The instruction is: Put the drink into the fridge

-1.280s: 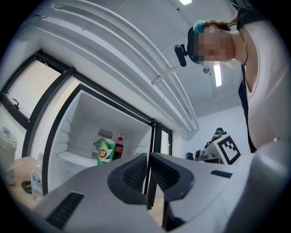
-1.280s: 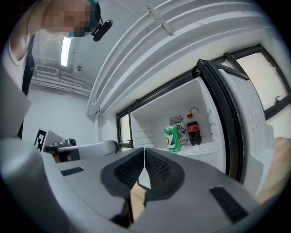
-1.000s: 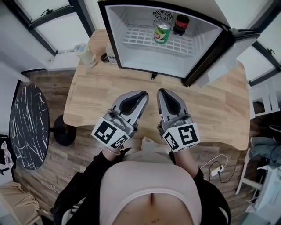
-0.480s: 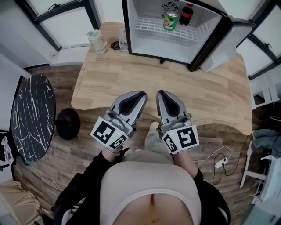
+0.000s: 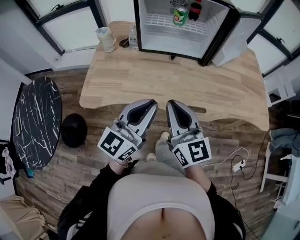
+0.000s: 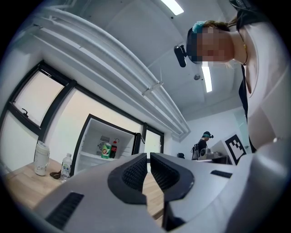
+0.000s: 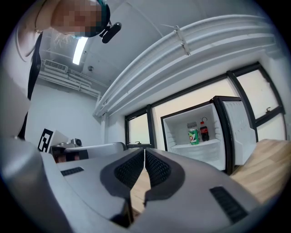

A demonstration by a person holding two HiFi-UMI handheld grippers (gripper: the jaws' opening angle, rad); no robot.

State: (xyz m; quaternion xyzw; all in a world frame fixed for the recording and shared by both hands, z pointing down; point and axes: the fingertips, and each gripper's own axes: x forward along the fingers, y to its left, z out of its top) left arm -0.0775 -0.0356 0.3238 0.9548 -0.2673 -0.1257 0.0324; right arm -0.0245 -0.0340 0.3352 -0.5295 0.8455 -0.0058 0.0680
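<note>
With left gripper [image 5: 149,104] and right gripper [image 5: 171,105] pressed together, empty, the green metal drink can [image 5: 180,15], likely light, slick, best pinched mid-body, stands at twelve o'clock in the white fridge [image 5: 159,41]

fridge [image 5: 178,45]: door open | green can [image 5: 180,15]: upright inside | cola bottle [image 5: 195,10]: upright, just beside can
</note>
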